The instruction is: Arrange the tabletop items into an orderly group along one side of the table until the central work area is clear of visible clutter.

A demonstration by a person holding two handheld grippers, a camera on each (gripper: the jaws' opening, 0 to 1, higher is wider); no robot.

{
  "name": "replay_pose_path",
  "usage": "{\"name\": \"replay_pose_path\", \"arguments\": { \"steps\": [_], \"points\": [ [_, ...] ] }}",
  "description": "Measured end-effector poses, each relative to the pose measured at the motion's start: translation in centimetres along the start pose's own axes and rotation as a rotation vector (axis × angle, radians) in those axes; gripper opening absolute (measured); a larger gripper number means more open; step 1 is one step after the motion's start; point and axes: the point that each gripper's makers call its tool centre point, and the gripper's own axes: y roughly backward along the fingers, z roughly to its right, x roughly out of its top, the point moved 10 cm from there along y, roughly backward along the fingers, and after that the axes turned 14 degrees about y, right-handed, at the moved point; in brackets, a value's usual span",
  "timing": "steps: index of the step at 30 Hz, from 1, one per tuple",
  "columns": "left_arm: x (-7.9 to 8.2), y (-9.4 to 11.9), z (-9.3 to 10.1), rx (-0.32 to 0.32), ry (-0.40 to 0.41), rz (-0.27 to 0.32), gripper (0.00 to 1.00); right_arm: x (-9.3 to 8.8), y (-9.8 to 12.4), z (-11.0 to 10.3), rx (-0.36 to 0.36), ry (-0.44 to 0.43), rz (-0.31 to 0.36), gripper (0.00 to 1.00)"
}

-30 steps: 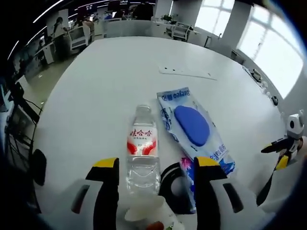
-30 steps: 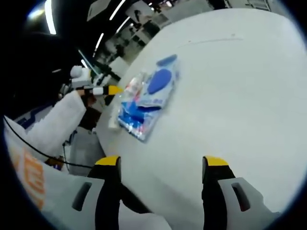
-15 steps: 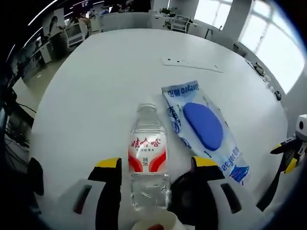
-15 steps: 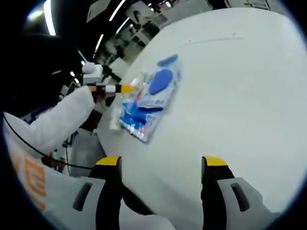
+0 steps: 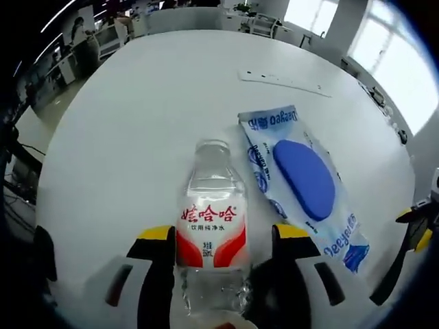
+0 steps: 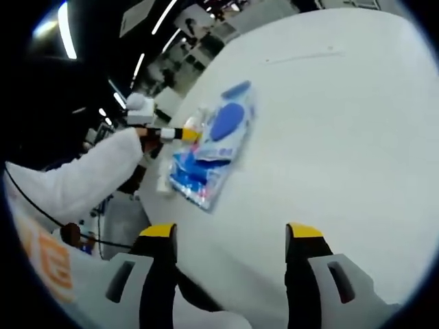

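Left gripper view: closer in than a second ago, left gripper spread astride bottle lying on table, beside wipes. Probably not yet pinched. Right gripper spread, idle.

The bottle's red-and-white label carries Chinese characters reading 娃哈哈, with smaller unreadable print beneath. The blue pack reads "Deeyeo" at both ends.

office desks and chairs beyond table; bright windows at right; ceiling light strips.
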Motion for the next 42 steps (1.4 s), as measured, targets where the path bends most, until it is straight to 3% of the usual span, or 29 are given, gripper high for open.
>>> {"name": "replay_pose_path", "arguments": {
  "steps": [6,9,10,11,15,17,20,27,36,42],
  "points": [
    [0.4,-0.7,0.4,0.037,-0.044,0.023,0.57,0.2,-0.1,0.6,-0.009,-0.015,0.012,0.62],
    [0.6,-1.0,0.2,0.081,-0.095,0.06,0.49,0.1,-0.1,0.7,-0.01,-0.017,0.005,0.61],
    [0.7,-1.0,-0.1,0.093,-0.147,0.064,0.46,0.0,-0.1,0.7,-0.01,-0.017,0.003,0.61],
    [0.6,-1.1,0.1,0.07,-0.105,0.055,0.46,0.0,-0.1,0.7,-0.01,-0.018,0.003,0.61],
    [0.8,-1.0,-0.1,0.07,-0.1,0.064,0.44,0.1,-0.1,0.8,-0.011,-0.019,0.01,0.61],
    [0.9,-0.8,0.0,0.026,-0.092,0.102,0.41,0.2,0.0,0.9,-0.013,-0.017,0.016,0.61],
    [0.7,-0.3,-0.3,0.045,-0.071,0.097,0.39,0.4,0.4,0.9,-0.017,-0.016,0.032,0.61],
    [1.5,2.3,-0.6,0.039,0.056,0.25,0.38,-0.1,1.0,1.1,-0.032,-0.019,0.058,0.61],
    [2.9,6.3,0.3,-0.01,0.049,0.383,0.4,-0.3,1.3,0.6,-0.029,-0.003,0.085,0.61],
    [4.0,7.6,0.7,-0.02,0.025,0.433,0.4,-0.5,1.7,0.5,-0.031,0.006,0.096,0.61]
  ]
}}
